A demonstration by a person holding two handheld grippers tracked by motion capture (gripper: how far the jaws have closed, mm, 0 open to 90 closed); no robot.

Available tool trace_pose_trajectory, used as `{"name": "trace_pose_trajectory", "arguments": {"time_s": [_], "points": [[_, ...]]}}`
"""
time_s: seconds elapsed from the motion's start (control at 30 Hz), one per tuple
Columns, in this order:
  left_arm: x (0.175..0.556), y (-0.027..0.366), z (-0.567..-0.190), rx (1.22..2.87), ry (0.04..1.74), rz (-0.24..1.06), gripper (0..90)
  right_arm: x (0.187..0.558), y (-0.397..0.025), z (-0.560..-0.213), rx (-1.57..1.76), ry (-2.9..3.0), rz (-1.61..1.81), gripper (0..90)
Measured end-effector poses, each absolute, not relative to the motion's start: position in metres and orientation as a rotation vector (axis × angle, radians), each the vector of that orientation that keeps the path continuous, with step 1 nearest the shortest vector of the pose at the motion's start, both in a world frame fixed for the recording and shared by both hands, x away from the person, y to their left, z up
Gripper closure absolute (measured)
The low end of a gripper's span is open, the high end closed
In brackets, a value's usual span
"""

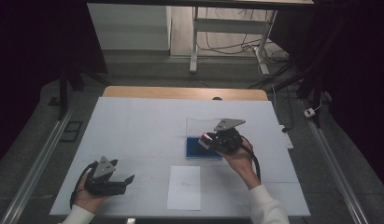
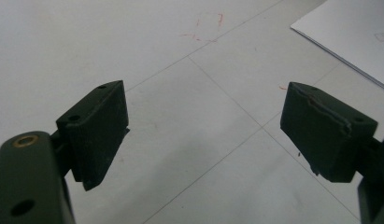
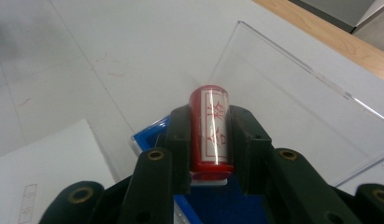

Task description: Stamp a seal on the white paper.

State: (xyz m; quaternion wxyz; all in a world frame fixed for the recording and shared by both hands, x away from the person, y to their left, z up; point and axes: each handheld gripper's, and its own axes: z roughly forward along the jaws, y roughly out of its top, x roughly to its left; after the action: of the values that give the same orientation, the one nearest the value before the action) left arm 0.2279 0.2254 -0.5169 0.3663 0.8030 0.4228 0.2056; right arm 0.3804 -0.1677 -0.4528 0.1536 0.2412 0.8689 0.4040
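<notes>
White sheets cover the table (image 1: 133,135), and a dim room with cables on the floor lies behind it. The small red round stamp with a white label (image 3: 211,133) sits between the right tongs (image 3: 209,140), squeezed on both sides. It hangs over the flat blue ink pad in its clear open-lidded case (image 1: 199,150), but I cannot tell if it touches the pad. The stamp looks hard, light and smooth, so it could slip or turn. Holding it by the middle of its round body, as now, seems best, with the flat end pointing down. The inky end may smear things, so keep it off the tongs. A white paper sheet with a faint printed box (image 1: 184,186) lies near. The left tongs (image 1: 126,181) rest wide open on the table, holding nothing.
</notes>
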Motion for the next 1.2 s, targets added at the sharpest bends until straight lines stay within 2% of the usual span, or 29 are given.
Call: {"name": "trace_pose_trajectory", "arguments": {"time_s": [1.2], "points": [[0.228, 0.225, -0.517, 2.065, 1.085, 0.525, 15.9, 0.319, -0.137, -0.454, 0.439, 2.641, 1.199, 69.9]]}}
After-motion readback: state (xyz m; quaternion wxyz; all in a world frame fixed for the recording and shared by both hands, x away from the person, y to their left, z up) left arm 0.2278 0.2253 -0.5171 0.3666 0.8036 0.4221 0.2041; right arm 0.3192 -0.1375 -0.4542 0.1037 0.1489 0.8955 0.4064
